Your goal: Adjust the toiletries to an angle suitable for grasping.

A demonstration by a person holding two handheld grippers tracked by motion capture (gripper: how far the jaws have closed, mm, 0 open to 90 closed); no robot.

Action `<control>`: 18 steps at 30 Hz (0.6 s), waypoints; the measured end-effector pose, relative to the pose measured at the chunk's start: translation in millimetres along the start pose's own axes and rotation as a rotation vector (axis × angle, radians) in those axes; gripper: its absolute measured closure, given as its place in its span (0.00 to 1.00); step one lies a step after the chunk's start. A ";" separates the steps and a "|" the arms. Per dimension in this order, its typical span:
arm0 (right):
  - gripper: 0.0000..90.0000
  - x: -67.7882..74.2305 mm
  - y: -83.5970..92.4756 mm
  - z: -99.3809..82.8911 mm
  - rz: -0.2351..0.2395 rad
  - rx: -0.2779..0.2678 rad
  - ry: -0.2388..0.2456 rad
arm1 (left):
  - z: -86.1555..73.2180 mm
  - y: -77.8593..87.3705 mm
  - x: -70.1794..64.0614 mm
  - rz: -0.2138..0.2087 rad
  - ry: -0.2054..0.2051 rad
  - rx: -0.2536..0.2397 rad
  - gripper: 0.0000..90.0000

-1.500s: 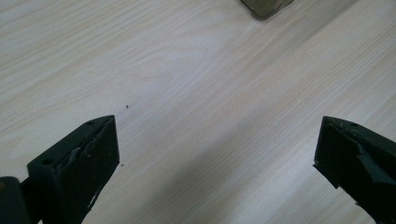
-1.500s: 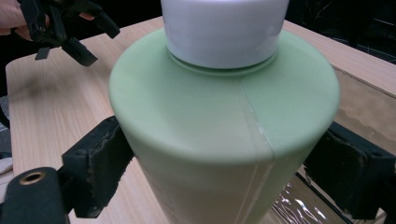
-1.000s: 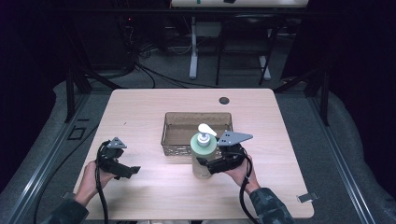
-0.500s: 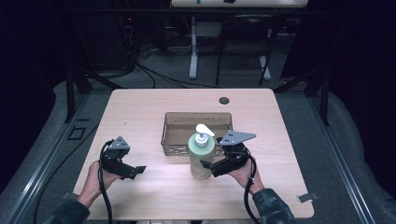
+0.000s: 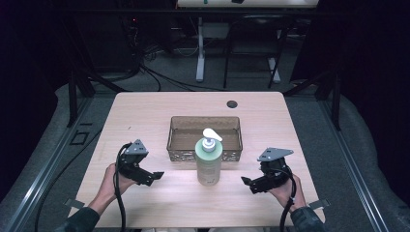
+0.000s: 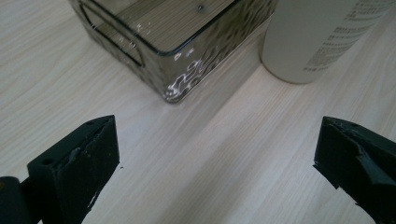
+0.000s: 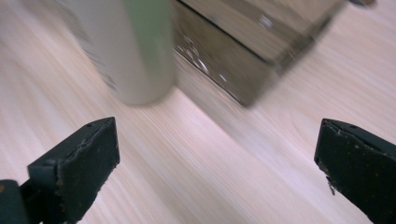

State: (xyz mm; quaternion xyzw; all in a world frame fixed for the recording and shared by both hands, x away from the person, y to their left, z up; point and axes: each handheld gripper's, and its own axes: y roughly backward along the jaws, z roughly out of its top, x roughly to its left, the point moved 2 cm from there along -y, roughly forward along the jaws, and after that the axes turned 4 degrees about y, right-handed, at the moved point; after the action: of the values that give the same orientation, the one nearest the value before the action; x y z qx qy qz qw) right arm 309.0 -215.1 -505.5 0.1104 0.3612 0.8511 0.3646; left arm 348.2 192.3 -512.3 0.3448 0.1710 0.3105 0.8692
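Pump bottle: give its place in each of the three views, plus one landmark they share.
High view: the pump bottle stands mid-table, just in front of the bin, between the two grippers.
Left gripper view: the bottle's base sits at top right, right of the bin's corner.
Right gripper view: it is blurred at top left, left of the bin.
Shared landmark: the bin.

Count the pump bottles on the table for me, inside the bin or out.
1. The pump bottle stands upright on the table, just in front of the clear bin, between the two grippers. The bin's see-through walls show nothing else inside.
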 end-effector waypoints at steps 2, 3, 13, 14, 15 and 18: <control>0.00 -10.5 5.2 -9.0 -0.042 0.028 -0.049 | 6.7 -3.4 -5.4 -0.015 -0.011 -0.006 0.00; 0.00 -10.5 5.2 -9.0 -0.042 0.028 -0.049 | 9.1 -4.6 -7.4 -0.019 -0.015 -0.010 0.00; 0.00 -23.7 -2.8 -19.0 -0.107 0.107 -0.091 | 43.0 -22.2 -47.0 -0.094 -0.093 -0.052 0.00; 0.00 -24.9 -3.3 -19.3 -0.115 0.113 -0.091 | 46.4 -24.5 -50.3 -0.098 -0.096 -0.058 0.00; 0.00 -26.5 -3.2 -20.0 -0.122 0.113 -0.096 | 48.5 -25.6 -51.8 -0.100 -0.101 -0.057 0.00; 0.00 -30.2 -2.9 -21.7 -0.137 0.120 -0.107 | 54.8 -30.1 -58.6 -0.115 -0.110 -0.078 0.00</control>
State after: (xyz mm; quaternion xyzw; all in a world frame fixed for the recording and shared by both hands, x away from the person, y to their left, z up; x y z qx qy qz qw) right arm 322.2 -246.5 -520.7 0.1527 0.3982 0.7940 0.4333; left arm 345.0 109.6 -490.0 0.3167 0.1302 0.2470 0.9065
